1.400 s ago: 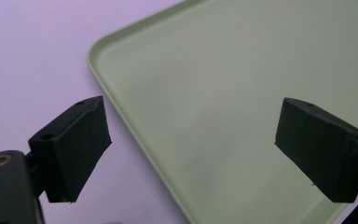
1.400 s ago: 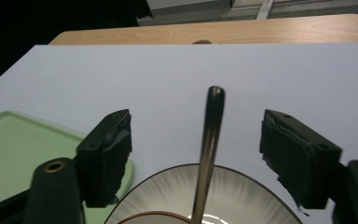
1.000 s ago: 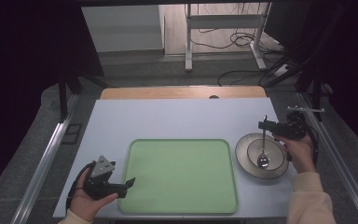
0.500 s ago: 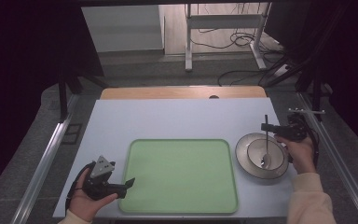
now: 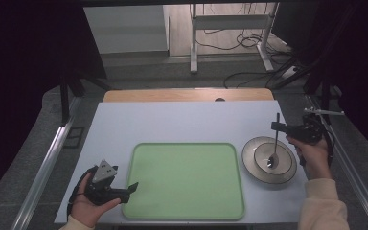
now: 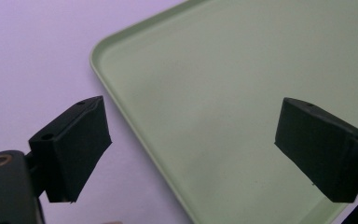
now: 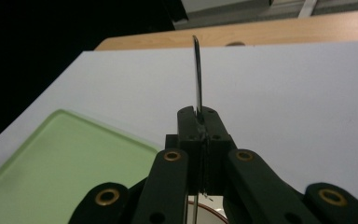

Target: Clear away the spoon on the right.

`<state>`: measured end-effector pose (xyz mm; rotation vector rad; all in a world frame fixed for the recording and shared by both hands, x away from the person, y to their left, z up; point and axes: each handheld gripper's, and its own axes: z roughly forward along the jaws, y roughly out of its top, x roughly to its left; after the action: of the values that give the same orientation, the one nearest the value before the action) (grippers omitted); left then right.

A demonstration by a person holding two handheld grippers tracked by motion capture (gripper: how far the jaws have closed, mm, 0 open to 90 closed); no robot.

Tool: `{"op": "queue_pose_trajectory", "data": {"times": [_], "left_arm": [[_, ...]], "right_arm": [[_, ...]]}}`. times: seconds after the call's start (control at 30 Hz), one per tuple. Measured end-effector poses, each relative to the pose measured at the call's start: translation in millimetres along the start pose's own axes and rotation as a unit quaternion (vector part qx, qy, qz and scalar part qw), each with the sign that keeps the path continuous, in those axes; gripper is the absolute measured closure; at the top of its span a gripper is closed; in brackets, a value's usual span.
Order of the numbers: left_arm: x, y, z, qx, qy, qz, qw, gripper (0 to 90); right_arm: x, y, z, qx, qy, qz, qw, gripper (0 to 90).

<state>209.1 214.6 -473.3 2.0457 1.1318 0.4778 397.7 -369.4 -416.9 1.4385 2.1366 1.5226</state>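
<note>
A: Green tray (image 5: 186, 179) lies bare mid-table; why does the left gripper (image 5: 133, 187) wait wide apart over its corner?

B: Likely idle. The right gripper (image 5: 274, 126) pinches the spoon (image 5: 274, 143) handle, bowl end hanging inside the bowl (image 5: 269, 159), probably to carry it trayward.

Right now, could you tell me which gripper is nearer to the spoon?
Right. The right gripper is shut on the spoon handle, above the bowl at the table's right side. The left gripper sits open across the green tray, at its near left corner.
</note>
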Motion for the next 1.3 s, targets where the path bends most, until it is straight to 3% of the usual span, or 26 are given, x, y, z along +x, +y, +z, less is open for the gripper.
{"op": "queue_pose_trajectory", "data": {"times": [0.23, 0.53, 1.3], "left_arm": [[0.6, -0.2, 0.4, 0.001, 0.000, 0.000, 1.0000, 9.9], [0.9, -0.6, 0.0, 0.000, 0.000, -0.001, 1.0000, 9.9], [1.3, -0.8, -2.0, -0.005, 0.004, 0.001, 1.0000, 9.9]], "right_arm": [[11.1, 8.2, -10.4, -0.025, 0.013, -0.008, 0.9996, 88.2], [24.2, 14.0, -15.3, -0.037, 0.009, -0.024, 0.9990, 88.1], [61.1, 21.6, -29.2, -0.046, 0.020, -0.058, 0.9971, 88.1]]}}
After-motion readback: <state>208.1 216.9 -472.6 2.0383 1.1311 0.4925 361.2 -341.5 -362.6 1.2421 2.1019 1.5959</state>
